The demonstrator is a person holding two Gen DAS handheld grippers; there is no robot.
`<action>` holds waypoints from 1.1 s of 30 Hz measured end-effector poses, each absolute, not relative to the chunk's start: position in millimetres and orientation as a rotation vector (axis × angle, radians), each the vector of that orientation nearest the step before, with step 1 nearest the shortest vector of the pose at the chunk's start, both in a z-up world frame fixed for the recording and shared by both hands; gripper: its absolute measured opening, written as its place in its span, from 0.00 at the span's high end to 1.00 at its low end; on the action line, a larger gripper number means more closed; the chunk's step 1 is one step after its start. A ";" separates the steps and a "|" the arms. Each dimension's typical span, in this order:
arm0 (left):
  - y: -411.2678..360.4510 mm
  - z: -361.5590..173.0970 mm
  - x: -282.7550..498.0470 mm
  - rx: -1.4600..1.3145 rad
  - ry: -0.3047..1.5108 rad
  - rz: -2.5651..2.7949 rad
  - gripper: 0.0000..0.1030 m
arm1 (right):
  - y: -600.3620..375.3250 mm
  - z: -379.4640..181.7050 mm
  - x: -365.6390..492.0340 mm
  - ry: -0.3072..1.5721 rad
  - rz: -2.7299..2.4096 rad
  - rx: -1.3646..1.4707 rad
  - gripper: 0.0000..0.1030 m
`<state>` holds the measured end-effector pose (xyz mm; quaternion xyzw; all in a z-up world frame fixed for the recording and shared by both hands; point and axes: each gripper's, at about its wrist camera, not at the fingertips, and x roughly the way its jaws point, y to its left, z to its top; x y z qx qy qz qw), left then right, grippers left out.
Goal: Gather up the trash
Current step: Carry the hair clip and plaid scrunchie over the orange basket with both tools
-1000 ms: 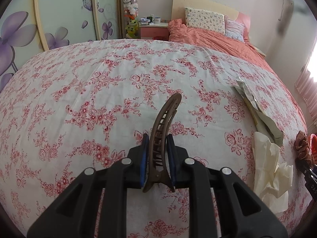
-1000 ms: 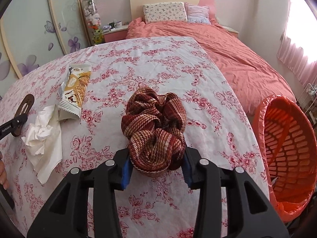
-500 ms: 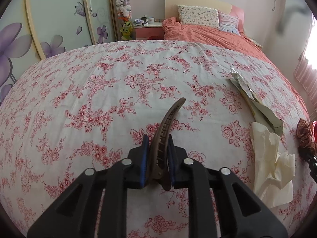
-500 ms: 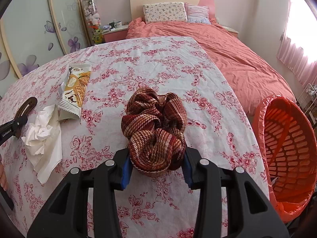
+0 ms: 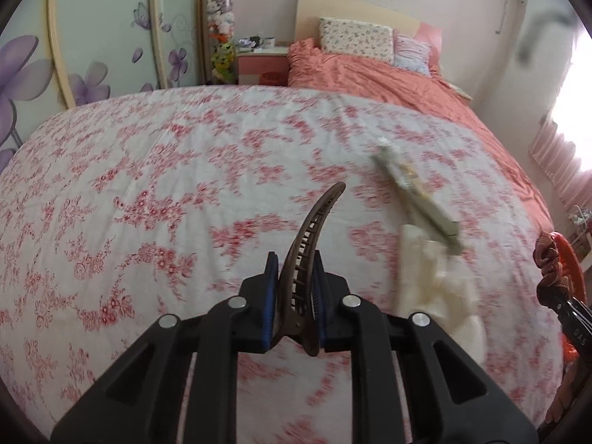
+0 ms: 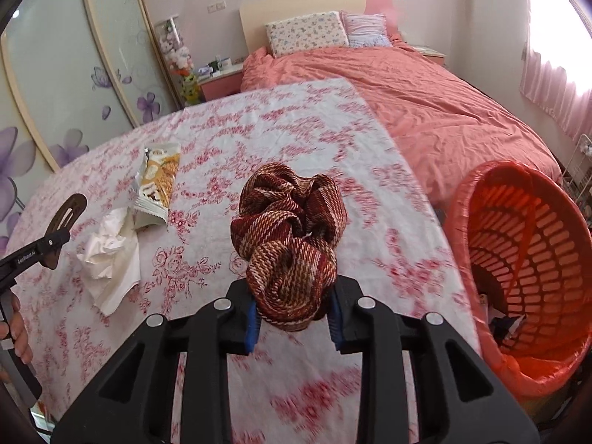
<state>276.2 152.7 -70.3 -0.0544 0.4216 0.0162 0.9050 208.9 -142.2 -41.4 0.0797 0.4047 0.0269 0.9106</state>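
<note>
My left gripper is shut on a brown hair clip, held above the floral tablecloth; the clip also shows in the right wrist view. My right gripper is shut on a red-brown woven scrunchie, also seen at the right edge of the left wrist view. A crumpled white tissue and a snack wrapper lie on the cloth between the grippers; in the left wrist view the tissue and wrapper are blurred. An orange-lined bin stands right of the table.
A bed with a salmon cover and pillows lies beyond the table. A nightstand and wardrobe doors with purple flowers are at the back left. A pink curtain hangs at the right.
Both grippers have risen and tilted; the left view has swung right, so tissue and wrapper sit nearer its centre. The right gripper has lifted the scrunchie, and more of the bin shows.
</note>
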 end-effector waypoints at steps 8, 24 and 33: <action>95.4 -30.4 250.6 -0.086 0.809 -0.089 0.83 | -168.7 -15.6 185.9 0.761 0.017 0.189 0.72; -51.7 -2.3 235.9 -0.050 0.785 -0.387 0.83 | -248.1 6.1 150.2 0.658 -0.128 0.280 0.72; -142.6 -6.2 237.7 -0.023 0.797 -0.543 0.83 | -303.5 1.8 141.2 0.627 -0.229 0.345 0.72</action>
